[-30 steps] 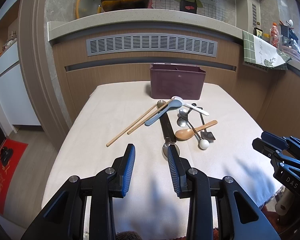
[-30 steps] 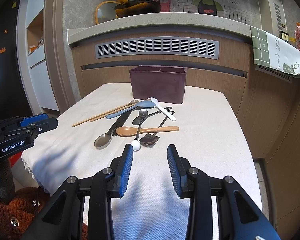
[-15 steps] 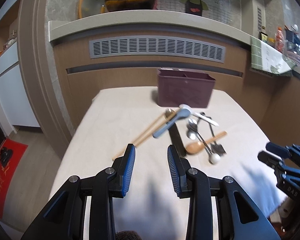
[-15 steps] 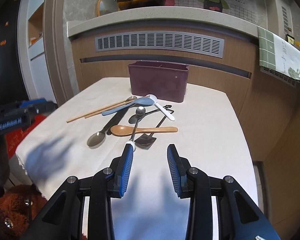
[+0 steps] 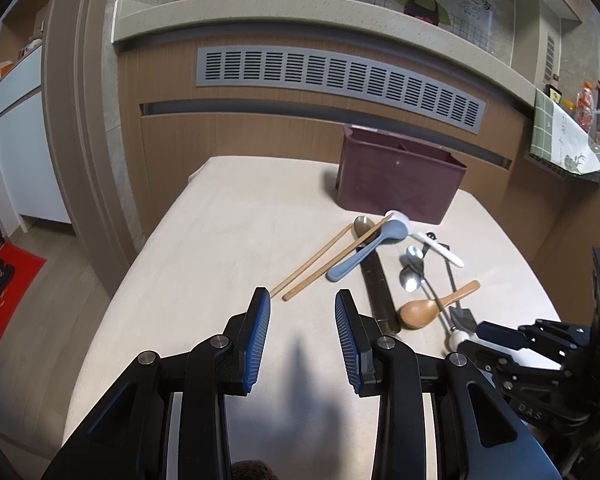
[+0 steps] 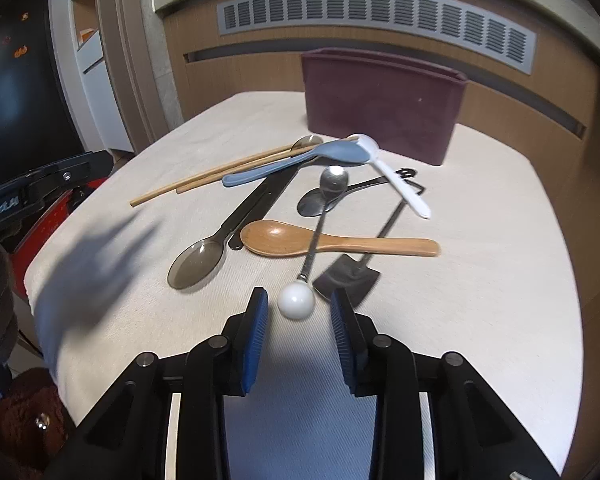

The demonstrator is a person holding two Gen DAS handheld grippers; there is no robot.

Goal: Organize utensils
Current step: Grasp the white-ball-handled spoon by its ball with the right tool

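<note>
R gripper [image 6: 296, 308] open, straddling white ball end of metal spoon [image 6: 297, 300]; L gripper [image 5: 302, 314] open, empty. Pick step: close, lift, drop into maroon caddy [image 6: 384, 100].

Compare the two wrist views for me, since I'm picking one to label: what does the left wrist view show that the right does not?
Only the left wrist view shows the countertop with the pot, the hanging green towel and the holder's inner divider.

Only the right wrist view shows the whole smoky translucent spoon and the white ball-end spoon between the open right claw fingers.

Both show the maroon holder, chopsticks, blue spoon, wooden spoon and cloth-covered table.
</note>
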